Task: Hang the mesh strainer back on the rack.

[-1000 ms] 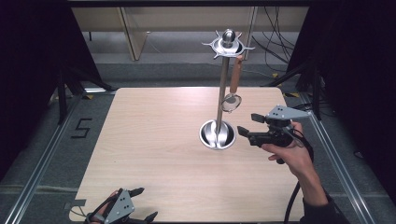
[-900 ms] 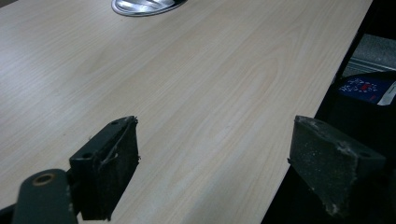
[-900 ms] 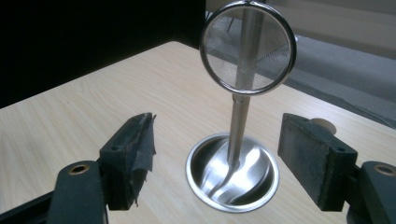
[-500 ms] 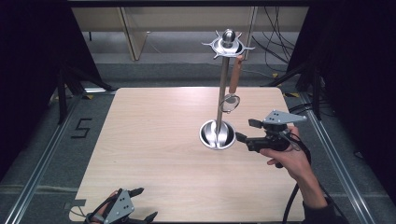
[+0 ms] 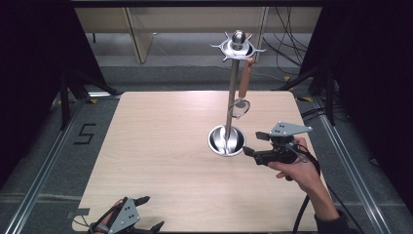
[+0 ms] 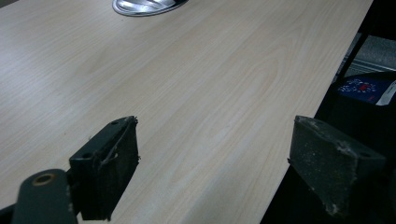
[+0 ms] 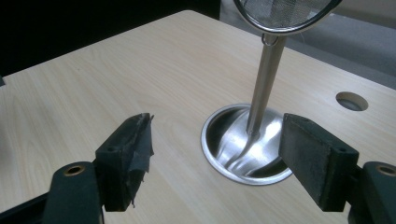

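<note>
Stand (image 5: 228,141) of polished steel near the far right of the pale wood-grain table (image 5: 160,161): round dished base, slim straight pole, spiked disc and ball on top; from one spike, close beside the pole, hangs a small strainer (image 5: 240,107) with a wooden handle and a round fine-mesh bowl. Right gripper (image 5: 253,144) held in a hand just right of the stand's base, black blocky jaws spread wide and empty, frayed tape on one pad (image 7: 135,154). Left gripper (image 5: 150,213) well apart from the stand at the table's near edge, scuffed matte jaws likewise wide open over bare wood.
</note>
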Available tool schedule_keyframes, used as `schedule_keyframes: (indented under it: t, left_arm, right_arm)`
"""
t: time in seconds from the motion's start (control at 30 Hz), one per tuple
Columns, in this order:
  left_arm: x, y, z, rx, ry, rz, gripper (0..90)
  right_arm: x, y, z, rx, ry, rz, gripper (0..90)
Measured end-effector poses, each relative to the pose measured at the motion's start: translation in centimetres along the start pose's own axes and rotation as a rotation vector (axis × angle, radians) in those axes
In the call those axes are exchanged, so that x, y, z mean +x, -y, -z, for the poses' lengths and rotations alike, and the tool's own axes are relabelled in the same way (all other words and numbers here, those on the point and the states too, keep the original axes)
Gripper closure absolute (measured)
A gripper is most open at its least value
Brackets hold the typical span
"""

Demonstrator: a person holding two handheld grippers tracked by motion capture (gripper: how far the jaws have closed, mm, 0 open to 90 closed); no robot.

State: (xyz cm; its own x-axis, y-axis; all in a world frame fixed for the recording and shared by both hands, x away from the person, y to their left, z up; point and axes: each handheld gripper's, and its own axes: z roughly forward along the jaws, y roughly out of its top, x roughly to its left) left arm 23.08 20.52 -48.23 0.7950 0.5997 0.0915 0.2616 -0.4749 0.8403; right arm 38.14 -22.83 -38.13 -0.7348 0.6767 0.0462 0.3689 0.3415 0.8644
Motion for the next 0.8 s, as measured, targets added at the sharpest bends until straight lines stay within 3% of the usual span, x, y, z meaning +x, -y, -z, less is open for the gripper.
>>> schedule_keyframes:
  t: [0.1, 0.17, 0.2, 0.23, 0.27, 0.4, 0.6, 0.67, 0.8]
  left_arm:
    - [0.1, 0.0, 0.1, 0.010, -0.004, -0.014, 15.1]
    - [0.1, 0.0, 0.1, 0.011, -0.004, -0.015, 15.1]
    - [0.0, 0.0, 0.0, 0.003, -0.002, -0.003, 15.1]
    - [0.0, 0.0, 0.0, 0.002, -0.001, -0.003, 15.1]
    - [0.1, 0.0, 0.1, 0.011, -0.004, -0.014, 15.1]
    - [0.0, 0.0, 0.0, 0.002, 0.003, 0.007, 15.1]
    - [0.0, 0.0, 0.0, -0.002, -0.002, 0.003, 15.1]
    - [0.0, 0.0, 0.0, 0.001, -0.002, 0.000, 15.1]
    - [0.0, 0.0, 0.0, -0.002, -0.002, 0.004, 15.1]
  right_arm:
    - [0.2, 0.1, -0.1, 0.013, -0.011, -0.010, 26.7]
    - [0.1, 0.3, -0.2, 0.011, -0.008, 0.020, 26.7]
    - [0.3, 0.4, -0.2, 0.030, -0.018, -0.003, 26.7]
    - [0.2, 0.5, -0.4, 0.036, -0.019, 0.020, 26.7]
    - [0.5, 0.7, -0.6, 0.030, -0.015, -0.004, 26.6]
    - [0.6, 1.1, -0.8, 0.047, -0.027, 0.004, 26.6]
    - [1.1, 1.9, -1.4, 0.080, -0.046, -0.006, 26.5]
    - [1.0, 2.1, -1.6, 0.077, -0.046, 0.018, 26.5]
    - [1.3, 2.5, -1.8, 0.102, -0.058, -0.005, 26.5]
